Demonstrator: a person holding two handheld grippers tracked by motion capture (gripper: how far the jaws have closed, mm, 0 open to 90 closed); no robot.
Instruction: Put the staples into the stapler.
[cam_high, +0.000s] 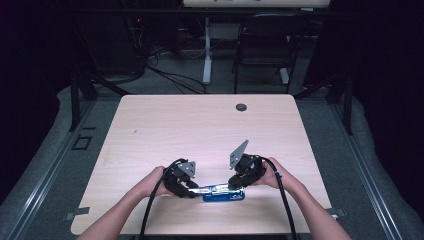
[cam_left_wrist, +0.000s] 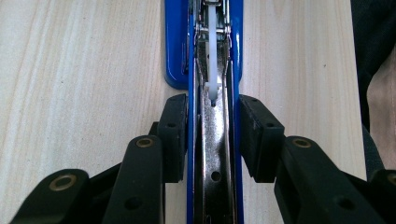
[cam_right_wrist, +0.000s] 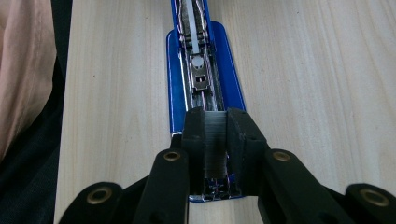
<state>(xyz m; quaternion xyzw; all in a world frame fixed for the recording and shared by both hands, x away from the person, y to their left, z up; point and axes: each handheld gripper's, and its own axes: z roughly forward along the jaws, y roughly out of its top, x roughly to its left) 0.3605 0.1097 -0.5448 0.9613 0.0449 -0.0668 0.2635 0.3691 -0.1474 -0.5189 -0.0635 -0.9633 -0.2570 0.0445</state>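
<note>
Gripping the blue stapler (cam_high: 223, 193) at both ends on the table's (cam_high: 200, 130) near edge, the left gripper (cam_left_wrist: 212, 140) pinches its opened arm while the right gripper (cam_right_wrist: 215, 140) clamps the rear (magazine bared, seemingly unfilled), so loading and closing remain.

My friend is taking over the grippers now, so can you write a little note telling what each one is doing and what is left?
Left gripper: closed on the sides of the open blue metal stapler, pads against its blue rails, with the shiny metal staple channel between them.
Right gripper: jaws clamped on a ridged black part at the stapler's other end.
Stapler: lies flat near the front edge of the light wooden table.
Done: stapler opened and held at both ends.
Left: probably loading or closing it; no staples can be made out.
</note>
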